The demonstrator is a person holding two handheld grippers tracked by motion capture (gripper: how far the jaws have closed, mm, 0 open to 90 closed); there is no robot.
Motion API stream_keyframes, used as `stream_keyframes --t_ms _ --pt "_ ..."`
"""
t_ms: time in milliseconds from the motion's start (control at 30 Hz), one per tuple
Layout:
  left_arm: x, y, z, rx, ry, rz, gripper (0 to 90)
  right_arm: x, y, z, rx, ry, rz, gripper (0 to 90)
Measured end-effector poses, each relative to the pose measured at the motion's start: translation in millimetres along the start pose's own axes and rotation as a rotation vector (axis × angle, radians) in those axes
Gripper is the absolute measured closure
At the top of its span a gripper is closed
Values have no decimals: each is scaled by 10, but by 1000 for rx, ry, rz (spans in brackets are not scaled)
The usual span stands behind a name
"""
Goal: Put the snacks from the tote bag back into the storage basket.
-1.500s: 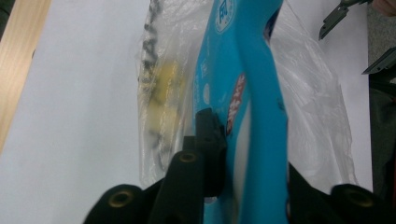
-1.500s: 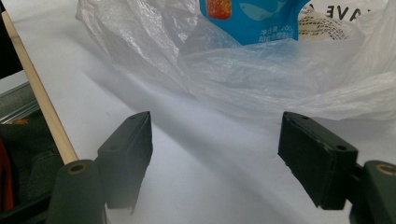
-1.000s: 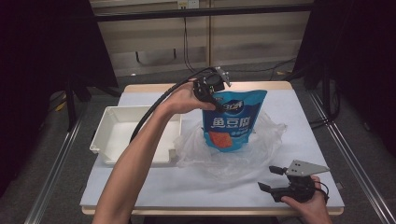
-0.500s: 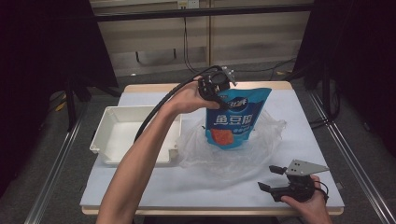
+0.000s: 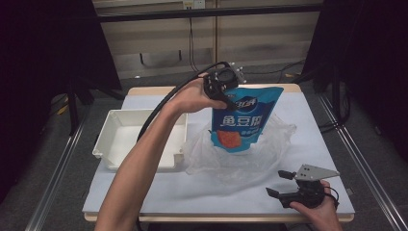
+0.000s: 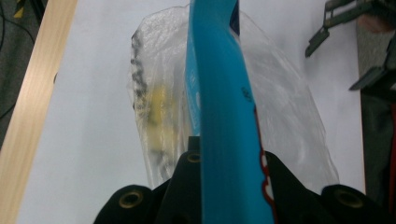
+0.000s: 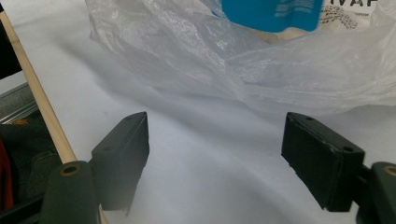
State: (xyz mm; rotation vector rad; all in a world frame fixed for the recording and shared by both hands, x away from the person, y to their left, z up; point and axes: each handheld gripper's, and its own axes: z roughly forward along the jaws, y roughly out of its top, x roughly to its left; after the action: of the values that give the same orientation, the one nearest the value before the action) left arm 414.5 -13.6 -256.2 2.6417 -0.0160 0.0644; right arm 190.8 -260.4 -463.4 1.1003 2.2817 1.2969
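Left forearm (image 5: 144, 159) stretched forward across the table, left gripper (image 5: 226, 96) raised at the far end, jaws clamped tight. Right hand (image 5: 315, 209) low at the near right edge, right gripper (image 5: 284, 185) pointing left, jaws just been opening, now spread wide with nothing between them.

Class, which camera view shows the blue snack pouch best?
The high view: the blue snack pouch shows its whole printed front. The left gripper view shows its edge; the right gripper view shows its bottom.
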Motion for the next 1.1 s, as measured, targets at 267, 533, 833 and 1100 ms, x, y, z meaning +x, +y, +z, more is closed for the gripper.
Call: stream_keyframes --t_ms 267,533,833,1100 --pt "17 -61 -165 -69 7 -24 900 -7 -1 -4 -1 -5 5 218" --pt "20 1 -257 -74 29 -36 900 -6 2 -4 -2 -8 6 204" --pt "12 71 -404 -99 38 -48 900 -9 1 -3 -4 -7 6 198" --pt "30 41 -575 -100 38 -68 900 -7 3 -12 -4 -16 9 164"
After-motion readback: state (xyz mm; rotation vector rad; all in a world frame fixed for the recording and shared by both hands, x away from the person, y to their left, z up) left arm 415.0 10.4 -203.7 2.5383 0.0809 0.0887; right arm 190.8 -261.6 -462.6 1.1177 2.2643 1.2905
